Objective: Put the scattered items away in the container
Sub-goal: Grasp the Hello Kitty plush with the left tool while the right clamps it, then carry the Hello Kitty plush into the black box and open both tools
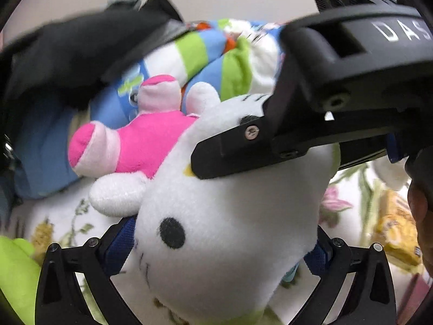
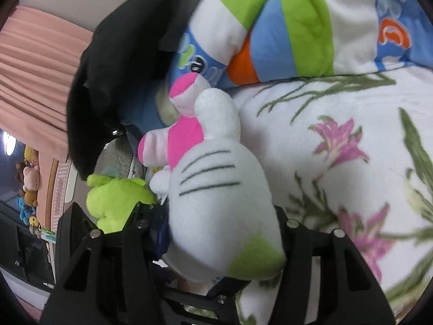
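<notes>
A white cat plush (image 1: 216,216) with a pink body (image 1: 140,143) fills the left wrist view. My left gripper (image 1: 216,254) is shut on its head, blue pads pressing both sides. My right gripper (image 1: 270,140) reaches in from the upper right and also pinches the plush head. In the right wrist view the same plush (image 2: 216,203) sits between the right gripper's (image 2: 219,233) fingers, held tight. A black fabric container (image 1: 67,54) lies behind the plush, its opening hard to make out.
A striped blue, green and white pillow (image 2: 297,27) lies behind the plush on a floral blanket (image 2: 351,149). A lime green plush (image 2: 113,203) sits at the left. A yellow snack packet (image 1: 397,227) lies at the right. Pink curtains (image 2: 35,67) hang at far left.
</notes>
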